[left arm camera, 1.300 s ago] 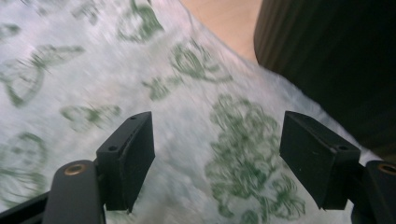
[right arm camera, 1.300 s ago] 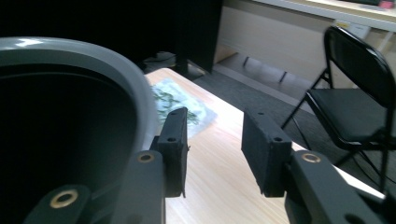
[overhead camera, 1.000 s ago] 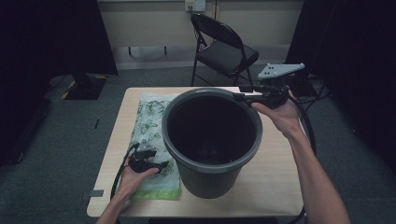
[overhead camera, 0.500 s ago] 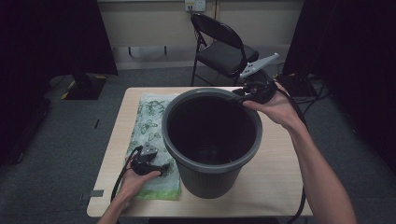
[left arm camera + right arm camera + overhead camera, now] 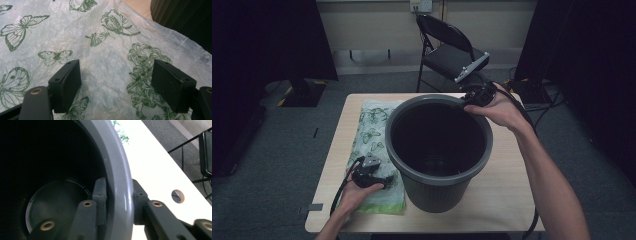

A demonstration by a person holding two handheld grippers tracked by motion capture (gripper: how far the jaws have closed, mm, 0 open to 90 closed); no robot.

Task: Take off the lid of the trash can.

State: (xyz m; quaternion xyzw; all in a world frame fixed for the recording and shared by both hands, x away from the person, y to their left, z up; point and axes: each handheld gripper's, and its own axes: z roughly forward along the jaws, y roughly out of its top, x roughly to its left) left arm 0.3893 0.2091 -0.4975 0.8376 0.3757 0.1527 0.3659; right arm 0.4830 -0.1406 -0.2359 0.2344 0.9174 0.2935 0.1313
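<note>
A dark grey plastic bin (image 5: 437,196) stands upright and empty in the middle of the table. Its rim (image 5: 120,167) runs between the jaws of my right gripper (image 5: 118,195), one pad inside the wall and one outside. Those jaws have just been closing and now press on the rim at the bin's far right (image 5: 464,102). A thin plastic bag (image 5: 374,130) printed with green butterflies and flowers lies flat to the left of the bin. My left gripper (image 5: 383,180) rests low over the bag's near end (image 5: 110,65), its jaws wide apart with only the bag beneath them.
The light wooden table (image 5: 507,180) has bare room to the right of the bin and a small cable hole (image 5: 177,196) near its far edge. A black folding chair (image 5: 452,50) stands behind the table. Cables trail off both grippers.
My right gripper has swung left along the far rim and tipped down, and its jaws have closed onto the rim. The left gripper has stayed on the bag.
</note>
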